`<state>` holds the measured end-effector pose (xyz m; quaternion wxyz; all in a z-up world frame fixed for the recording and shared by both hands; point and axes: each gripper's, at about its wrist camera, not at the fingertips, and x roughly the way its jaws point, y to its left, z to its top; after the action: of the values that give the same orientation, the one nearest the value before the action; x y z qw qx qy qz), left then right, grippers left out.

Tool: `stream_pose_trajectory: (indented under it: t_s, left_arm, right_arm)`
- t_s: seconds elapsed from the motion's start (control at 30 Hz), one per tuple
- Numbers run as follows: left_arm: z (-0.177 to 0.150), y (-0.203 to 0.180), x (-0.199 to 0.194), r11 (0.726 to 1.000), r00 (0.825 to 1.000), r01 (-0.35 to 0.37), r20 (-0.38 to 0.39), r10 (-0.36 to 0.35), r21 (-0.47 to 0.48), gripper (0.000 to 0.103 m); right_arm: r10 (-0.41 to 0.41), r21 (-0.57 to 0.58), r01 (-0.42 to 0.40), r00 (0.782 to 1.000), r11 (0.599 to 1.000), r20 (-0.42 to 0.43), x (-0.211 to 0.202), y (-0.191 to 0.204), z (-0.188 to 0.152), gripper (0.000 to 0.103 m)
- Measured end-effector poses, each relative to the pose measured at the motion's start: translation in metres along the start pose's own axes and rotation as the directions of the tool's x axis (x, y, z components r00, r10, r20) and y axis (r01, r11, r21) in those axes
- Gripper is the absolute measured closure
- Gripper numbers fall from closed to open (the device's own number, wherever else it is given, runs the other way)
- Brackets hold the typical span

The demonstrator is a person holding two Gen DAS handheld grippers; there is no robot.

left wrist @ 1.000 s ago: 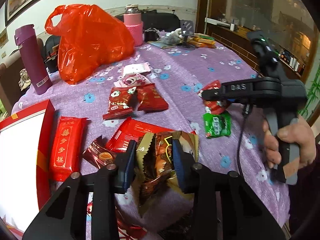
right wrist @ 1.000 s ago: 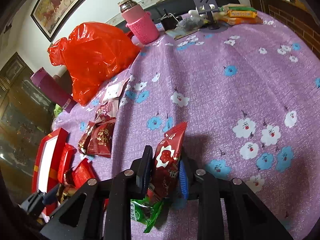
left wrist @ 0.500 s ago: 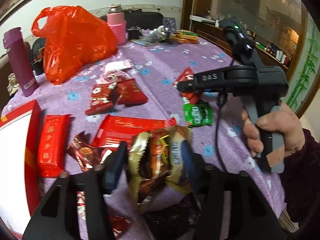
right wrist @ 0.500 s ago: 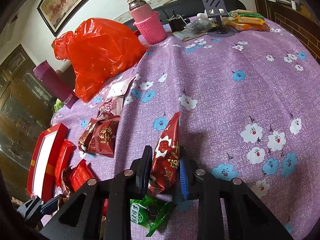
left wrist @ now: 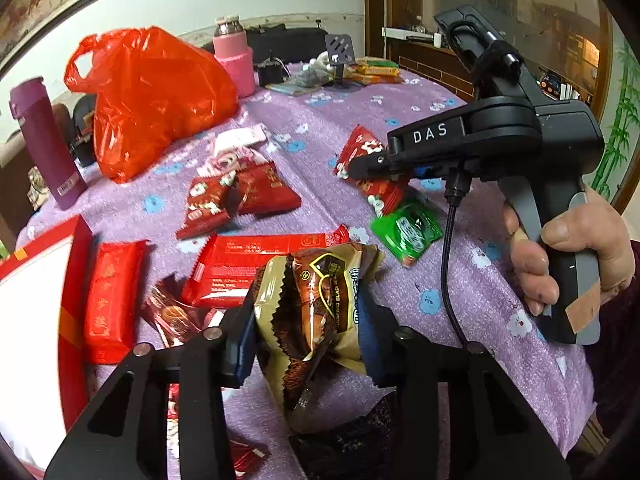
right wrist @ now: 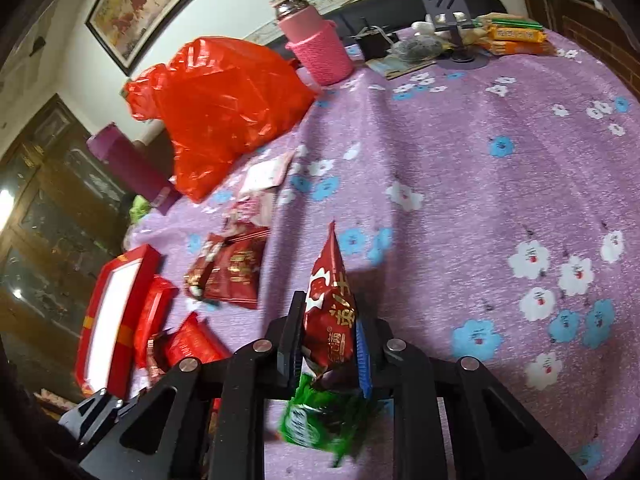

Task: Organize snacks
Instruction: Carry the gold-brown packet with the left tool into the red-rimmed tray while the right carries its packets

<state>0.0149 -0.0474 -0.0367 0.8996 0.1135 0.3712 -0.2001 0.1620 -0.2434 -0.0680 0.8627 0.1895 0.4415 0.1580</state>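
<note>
My left gripper, its jaws just closing, clamps a brown packet; my right gripper is clamped on a red packet above the tabletop.

Layout as seen from the left wrist view. A box is placed at the left table edge; a long bar lies just beside it on its right. Behind these a bottle stands upright, with a plastic bag to its right. Two packets overlap mid-table. A flask stands behind the bag.
</note>
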Motion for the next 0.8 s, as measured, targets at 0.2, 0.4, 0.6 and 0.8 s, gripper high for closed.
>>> stream_pose_trajectory:
  t_s: [0.2,0.4,0.6,0.8]
  left_arm:
    - [0.003,0.023,-0.022,0.998,0.999,-0.026,0.046,0.029,-0.062,0.064]
    - [-0.003,0.067,-0.058,0.983,0.988,-0.113,0.089,0.127,-0.147,0.064]
    - [-0.022,0.117,-0.085,0.943,0.96,-0.246,0.079,0.269,-0.224,0.063]
    - [-0.048,0.159,-0.095,0.902,0.941,-0.314,0.032,0.338,-0.296,0.063]
  right_arm:
    - [0.108,-0.013,-0.108,0.994,0.994,-0.009,-0.001,0.011,-0.002,0.082]
    - [0.178,0.018,-0.178,0.984,0.984,0.0,-0.007,0.016,-0.003,0.082]
    - [0.251,-0.017,-0.252,0.967,0.968,-0.054,-0.004,0.057,-0.013,0.082]
    - [0.319,-0.093,-0.331,0.939,0.939,-0.13,0.015,0.13,-0.02,0.083]
